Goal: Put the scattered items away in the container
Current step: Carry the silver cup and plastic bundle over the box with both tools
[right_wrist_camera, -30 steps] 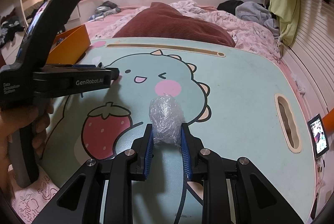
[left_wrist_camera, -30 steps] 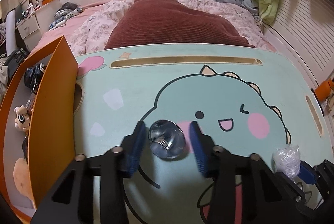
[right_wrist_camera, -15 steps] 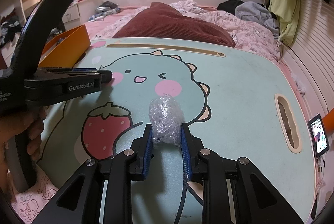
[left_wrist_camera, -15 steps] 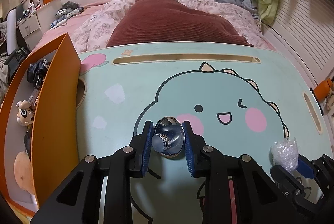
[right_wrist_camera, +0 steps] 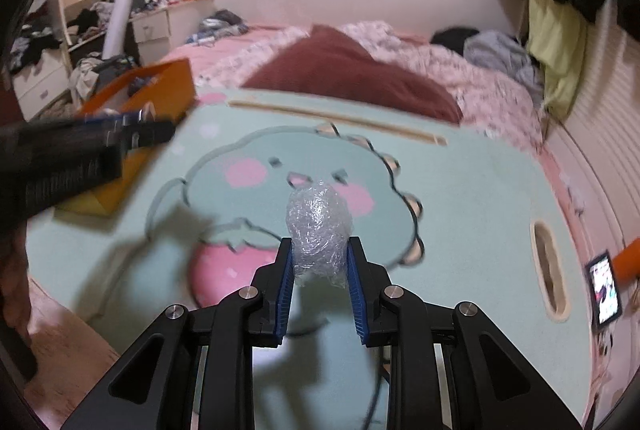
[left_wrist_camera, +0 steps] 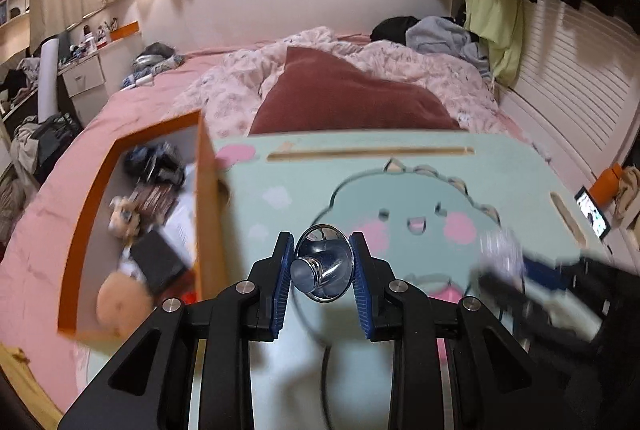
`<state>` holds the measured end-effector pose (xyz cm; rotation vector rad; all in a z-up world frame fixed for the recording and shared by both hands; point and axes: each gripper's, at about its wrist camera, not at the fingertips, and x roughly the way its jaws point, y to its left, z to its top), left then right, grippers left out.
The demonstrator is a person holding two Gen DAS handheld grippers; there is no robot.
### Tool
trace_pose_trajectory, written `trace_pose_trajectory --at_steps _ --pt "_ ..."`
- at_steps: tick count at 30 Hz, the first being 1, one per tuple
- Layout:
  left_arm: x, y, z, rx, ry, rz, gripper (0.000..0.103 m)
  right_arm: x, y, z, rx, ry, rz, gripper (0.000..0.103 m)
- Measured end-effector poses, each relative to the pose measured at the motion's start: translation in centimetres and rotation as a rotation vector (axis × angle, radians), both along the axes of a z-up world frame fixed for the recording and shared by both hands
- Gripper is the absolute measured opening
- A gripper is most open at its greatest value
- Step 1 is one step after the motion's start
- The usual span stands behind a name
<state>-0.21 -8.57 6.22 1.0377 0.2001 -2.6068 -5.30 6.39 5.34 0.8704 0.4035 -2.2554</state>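
My left gripper [left_wrist_camera: 322, 262] is shut on a shiny metal cup [left_wrist_camera: 323, 267] and holds it lifted above the mint-green lap table [left_wrist_camera: 500, 165]. The orange box [left_wrist_camera: 206, 213], holding several items, lies to its left. My right gripper [right_wrist_camera: 319, 262] is shut on a crumpled ball of clear plastic wrap [right_wrist_camera: 318, 230], also lifted above the table [right_wrist_camera: 472, 197]. The left gripper [right_wrist_camera: 132, 133] shows blurred at the left of the right wrist view, near the orange box [right_wrist_camera: 168, 85]. The right gripper with the wrap [left_wrist_camera: 500, 250] shows blurred at the right of the left wrist view.
A dark red pillow [left_wrist_camera: 344, 101] and a floral quilt [left_wrist_camera: 236, 89] lie on the pink bed behind the table. A phone [right_wrist_camera: 606, 290] and an orange bottle [left_wrist_camera: 608, 181] sit off the table's right edge. Drawers and clutter [right_wrist_camera: 44, 77] stand at the far left.
Both grippers have lifted off the table with their objects. The left one has risen and turned toward the orange box, whose inside now shows. Both views are blurred by motion.
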Motion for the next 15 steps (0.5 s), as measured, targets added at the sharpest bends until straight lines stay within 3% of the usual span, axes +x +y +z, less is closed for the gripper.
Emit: trace_pose_trajectory --at_steps 6,15 --pt "1.8 0.1 -1.6 -0.003 -0.016 0.015 0.029 1.5 -2.3 0.2 0.029 0.029 0.054 0.024" --pt "1.9 0.5 -1.7 -0.007 -0.011 0.013 0.029 0.8 -1.8 -0.2 0.022 -0.001 0.041 0.024"
